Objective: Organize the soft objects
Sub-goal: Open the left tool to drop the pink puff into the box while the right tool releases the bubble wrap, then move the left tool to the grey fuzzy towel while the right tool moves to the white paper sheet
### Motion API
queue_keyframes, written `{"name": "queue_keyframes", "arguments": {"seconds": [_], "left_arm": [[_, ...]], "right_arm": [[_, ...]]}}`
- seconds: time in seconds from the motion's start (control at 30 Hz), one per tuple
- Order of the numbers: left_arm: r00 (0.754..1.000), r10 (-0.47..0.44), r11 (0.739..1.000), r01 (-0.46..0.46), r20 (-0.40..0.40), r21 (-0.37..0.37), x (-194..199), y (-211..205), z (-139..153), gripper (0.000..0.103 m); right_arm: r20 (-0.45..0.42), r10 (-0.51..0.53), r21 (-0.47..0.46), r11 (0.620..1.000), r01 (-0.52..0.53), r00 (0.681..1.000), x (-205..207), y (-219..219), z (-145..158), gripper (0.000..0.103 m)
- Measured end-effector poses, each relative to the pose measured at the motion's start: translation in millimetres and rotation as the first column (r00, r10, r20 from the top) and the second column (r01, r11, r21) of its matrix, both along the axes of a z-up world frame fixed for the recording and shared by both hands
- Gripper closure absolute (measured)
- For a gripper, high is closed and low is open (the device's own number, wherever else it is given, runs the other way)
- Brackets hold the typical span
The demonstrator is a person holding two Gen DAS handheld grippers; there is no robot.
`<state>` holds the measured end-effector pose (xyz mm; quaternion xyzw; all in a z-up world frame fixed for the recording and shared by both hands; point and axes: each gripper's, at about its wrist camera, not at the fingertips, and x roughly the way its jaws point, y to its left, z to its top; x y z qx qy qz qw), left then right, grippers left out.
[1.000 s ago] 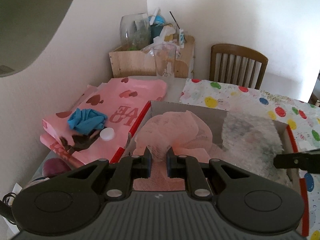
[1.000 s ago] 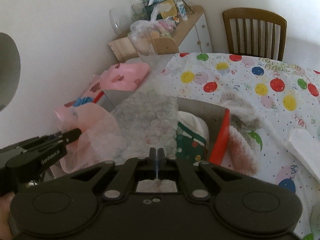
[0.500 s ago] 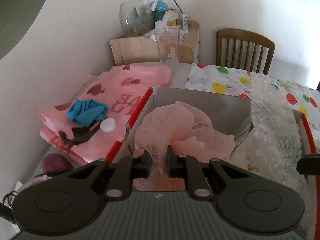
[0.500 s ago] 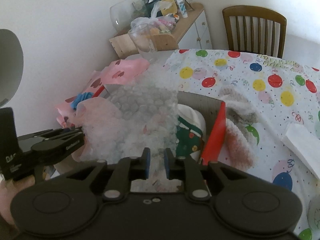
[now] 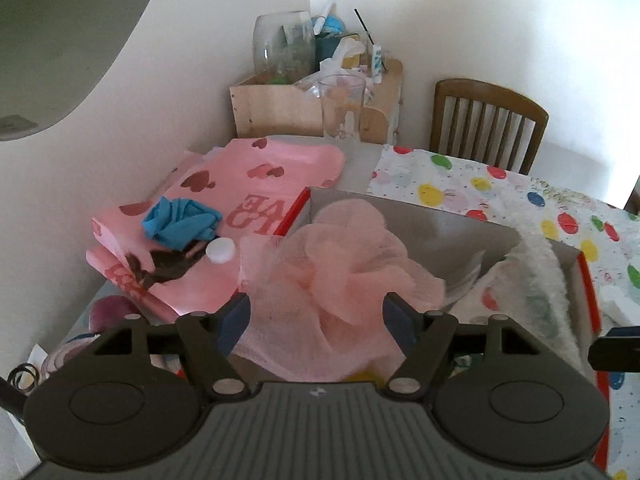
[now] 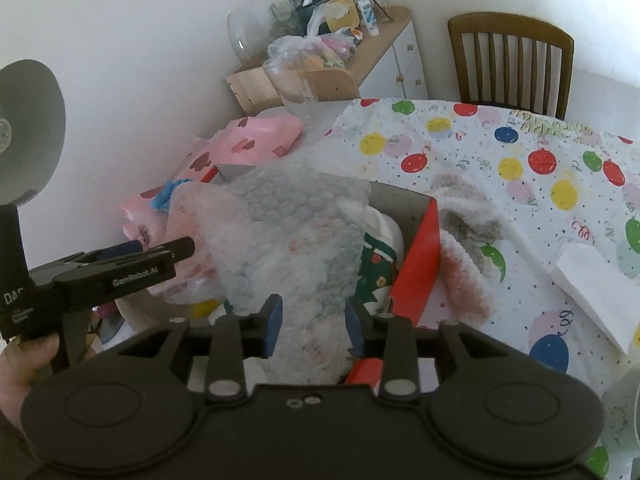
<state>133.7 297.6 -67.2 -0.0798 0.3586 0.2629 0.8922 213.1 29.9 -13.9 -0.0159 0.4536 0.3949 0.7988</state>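
Left claw (image 5: 316, 320) spread wide, pink mesh puff (image 5: 344, 264) between fingers

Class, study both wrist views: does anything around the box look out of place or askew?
Yes. A fuzzy pink-and-white slipper lies outside the box, slumped against its red wall on the balloon tablecloth, while the pink mesh pouf and bubble wrap sit inside.
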Motion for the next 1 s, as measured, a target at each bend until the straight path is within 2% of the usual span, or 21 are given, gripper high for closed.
{"name": "queue_keyframes", "arguments": {"seconds": [0.17,0.43,0.57,0.77,0.93,1.0], "left_arm": [[1.000,-0.022,1.000,0.022,0.016,-0.017,-6,-6,8,0.030],[0.997,-0.064,0.997,0.065,0.049,-0.032,-22,-26,27,0.030],[0.993,-0.091,0.994,0.095,0.074,-0.056,-31,-36,38,0.024],[0.984,-0.133,0.984,0.145,0.119,-0.101,-42,-56,51,0.019],[0.974,-0.177,0.971,0.196,0.141,-0.136,-42,-79,57,0.017],[0.970,-0.195,0.964,0.217,0.146,-0.154,-40,-88,58,0.012]], "right_arm": [[0.007,0.006,0.018,1.000,-0.006,1.000,-5,-7,7,0.062],[0.049,0.053,0.051,0.997,-0.056,0.997,-25,-22,24,0.038],[0.087,0.082,0.055,0.995,-0.087,0.993,-35,-35,36,0.028],[0.139,0.069,0.076,0.994,-0.080,0.988,-32,-78,60,0.013],[0.164,0.001,0.079,0.997,-0.015,0.986,-14,-123,77,0.005],[0.181,-0.024,0.067,0.998,0.012,0.983,-7,-140,81,0.004]]}}
